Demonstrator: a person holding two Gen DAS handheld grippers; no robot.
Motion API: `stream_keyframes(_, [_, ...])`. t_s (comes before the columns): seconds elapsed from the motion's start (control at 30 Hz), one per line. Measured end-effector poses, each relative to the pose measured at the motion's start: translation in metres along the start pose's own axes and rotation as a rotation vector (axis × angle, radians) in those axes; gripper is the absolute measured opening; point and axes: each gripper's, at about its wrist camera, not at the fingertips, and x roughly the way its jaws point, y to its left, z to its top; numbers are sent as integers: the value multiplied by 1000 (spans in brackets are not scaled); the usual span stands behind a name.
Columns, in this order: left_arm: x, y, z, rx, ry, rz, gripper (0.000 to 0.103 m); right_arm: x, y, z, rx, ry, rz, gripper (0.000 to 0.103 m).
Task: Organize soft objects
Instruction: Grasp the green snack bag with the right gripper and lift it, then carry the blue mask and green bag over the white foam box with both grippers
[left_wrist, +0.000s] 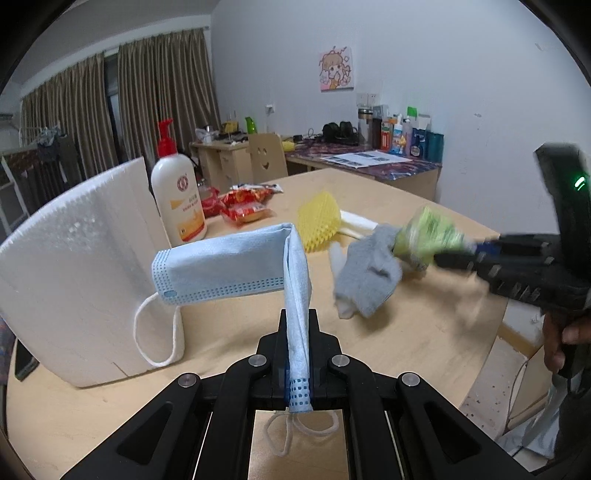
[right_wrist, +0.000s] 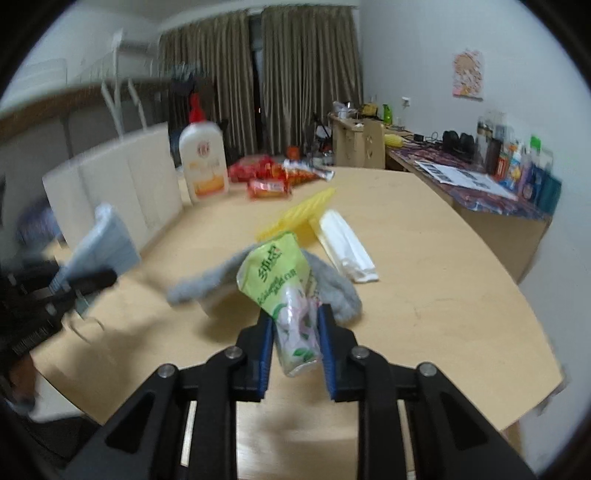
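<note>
My left gripper (left_wrist: 297, 321) is shut on a light blue face mask (left_wrist: 236, 269), held above the wooden table; the mask folds over to the left and its white ear loop hangs down. It shows blurred in the right wrist view (right_wrist: 99, 243). My right gripper (right_wrist: 295, 317) is shut on a green tissue pack (right_wrist: 277, 277), with a grey sock (right_wrist: 332, 291) hanging under it. In the left wrist view the pack (left_wrist: 428, 232) and sock (left_wrist: 369, 273) hover above the table at right, blurred.
A white foam box (left_wrist: 74, 280) stands at left beside a lotion pump bottle (left_wrist: 179, 199). Red snack packets (left_wrist: 243, 206), a yellow mesh sleeve (left_wrist: 317, 221) and a white wrapped pack (right_wrist: 347, 247) lie on the round table (left_wrist: 424, 354). A cluttered desk (left_wrist: 369, 158) lines the far wall.
</note>
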Motion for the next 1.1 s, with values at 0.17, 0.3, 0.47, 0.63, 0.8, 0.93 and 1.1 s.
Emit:
stream_keyframes(0.17, [-4,-3,-3,2,-2,-2,6,17,9,-12,-63,123,-29,24])
stream_keyframes(0.3, [-8,-7,0,14,-14,-1,6,-11,2,-7,-27,48,-18,24])
stream_keyframes(0.47, [-19,-12,5,22,-47,0,6,-31,-3,1,-19,-2,-22,24])
stream_keyframes(0.63, [-34,-15,10,32,-82,13,6,-40,5,6,-29,-39,-17,24])
stream_keyframes(0.8, [-51,-15,16,28,-116,41,6,-52,19,11,-40,-89,-1,24])
stream_keyframes(0.93, [-68,-16,19,26,-146,60,6,-63,26,13,-43,-127,21,24])
stream_keyframes(1.1, [-95,-15,16,25,-182,97,6,-82,42,15,-61,-182,48,24])
